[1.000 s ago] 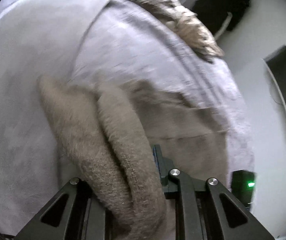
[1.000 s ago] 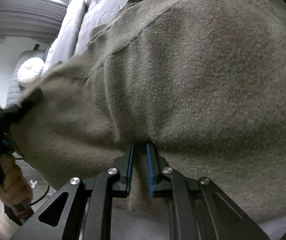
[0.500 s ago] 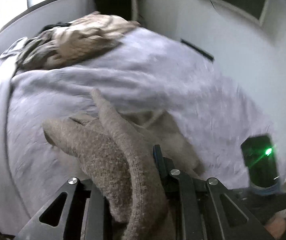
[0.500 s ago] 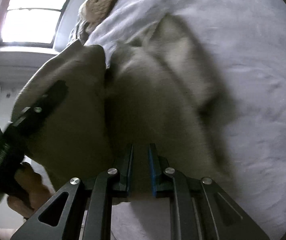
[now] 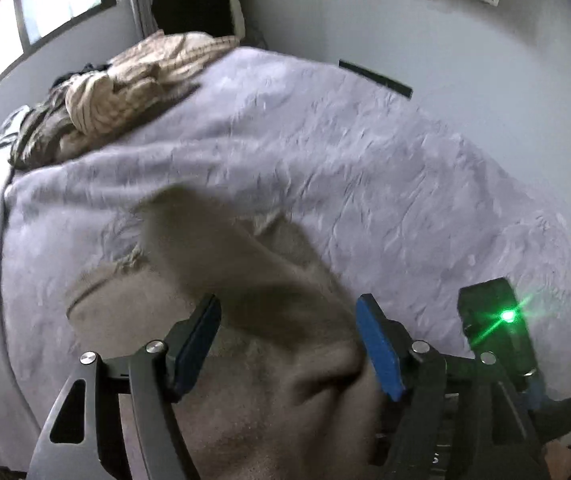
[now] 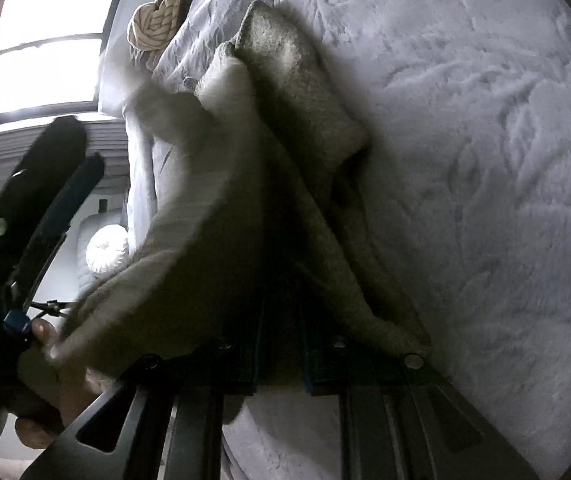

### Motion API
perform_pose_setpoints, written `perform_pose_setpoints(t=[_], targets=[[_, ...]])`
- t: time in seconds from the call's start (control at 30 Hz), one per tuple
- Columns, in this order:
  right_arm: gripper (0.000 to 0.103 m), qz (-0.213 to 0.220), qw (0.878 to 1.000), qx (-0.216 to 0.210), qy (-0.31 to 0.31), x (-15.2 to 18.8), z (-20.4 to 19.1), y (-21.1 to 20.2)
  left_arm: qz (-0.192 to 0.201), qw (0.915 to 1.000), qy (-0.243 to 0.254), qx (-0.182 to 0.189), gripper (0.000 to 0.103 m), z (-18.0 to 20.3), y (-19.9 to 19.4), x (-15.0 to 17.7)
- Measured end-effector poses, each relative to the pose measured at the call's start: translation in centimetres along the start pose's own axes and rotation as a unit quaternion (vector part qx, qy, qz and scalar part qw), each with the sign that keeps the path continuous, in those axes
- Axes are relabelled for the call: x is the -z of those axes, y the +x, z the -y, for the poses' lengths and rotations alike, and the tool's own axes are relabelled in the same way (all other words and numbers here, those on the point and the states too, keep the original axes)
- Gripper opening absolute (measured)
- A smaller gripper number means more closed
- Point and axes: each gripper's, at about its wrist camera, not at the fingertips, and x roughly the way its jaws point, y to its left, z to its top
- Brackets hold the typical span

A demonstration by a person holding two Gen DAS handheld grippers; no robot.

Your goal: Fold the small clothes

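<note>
Left gripper point(image 5: 287, 344) just spread — right gripper point(image 6: 279, 350) clenched on taupe garment point(image 6: 245, 216)

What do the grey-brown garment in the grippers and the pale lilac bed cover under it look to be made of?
Grey-brown garment: looks like knitted wool or a wool blend, matte, with a fuzzy nap and a ribbed edge. Pale lilac bed cover: seems a soft plush or fleece, matte; its pile shows brushed swirls and creases. The fibre of either is a guess.
</note>
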Motion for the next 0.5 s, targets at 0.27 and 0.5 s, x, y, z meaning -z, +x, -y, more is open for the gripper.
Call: perform_pose_setpoints(t=[0.27,0.5], targets=[[0.021,0.039,0.996,-0.059,0.049,-0.5,1.9,-2.8,-0.004,0.9941,-0.104,-0.031,0.071,-7.0,-1.6,1.8],[0.051,0.066,0.985,-0.118,0.110,-0.2,3.8,-4.7,-0.073,0.9740,-0.204,-0.065,0.071,-13.6,-0.5,8.3]])
